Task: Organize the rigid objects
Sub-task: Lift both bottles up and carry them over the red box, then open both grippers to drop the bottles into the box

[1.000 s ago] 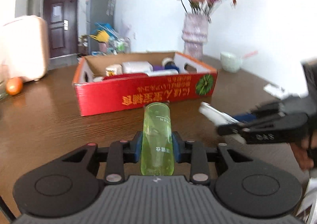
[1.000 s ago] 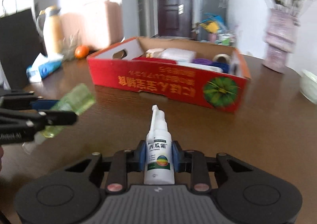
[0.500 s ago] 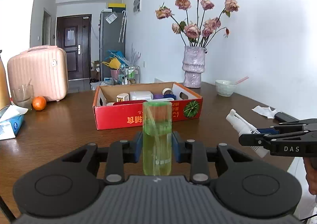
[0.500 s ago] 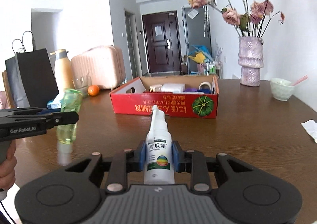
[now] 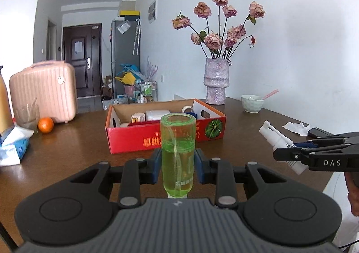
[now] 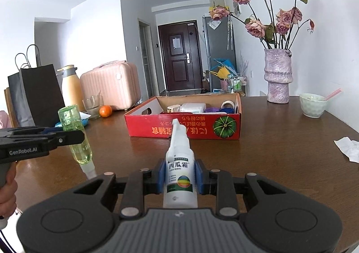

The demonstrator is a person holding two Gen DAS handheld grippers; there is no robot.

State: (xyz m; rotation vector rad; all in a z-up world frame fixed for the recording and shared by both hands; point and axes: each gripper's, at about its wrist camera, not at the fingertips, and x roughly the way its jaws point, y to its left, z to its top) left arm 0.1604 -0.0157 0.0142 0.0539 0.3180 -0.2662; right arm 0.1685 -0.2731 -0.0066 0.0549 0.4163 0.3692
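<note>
A: Item one, left gripper?
B: Jaws closed on a green translucent bottle, blue pads pressing both sides, bottle held clear above the worktop, its flat end pointing ahead.

A: Item two, right gripper?
B: Jaws clamped on a white spray bottle, nozzle pointing forward, label facing the camera, also off the worktop.

A: Beyond the jaws?
B: Red cardboard box, open-topped, mid-worktop, ahead of both grippers and apart from them. Holds small packets and a tape roll; details too small to list.

A: Far edge?
B: Lilac vase with dried roses, pale bowl with a pink straw beside it, toward the far right corner.

A: Left side?
B: Orange, drinking glass, tissue pack. Crumpled paper lies near the right edge.
</note>
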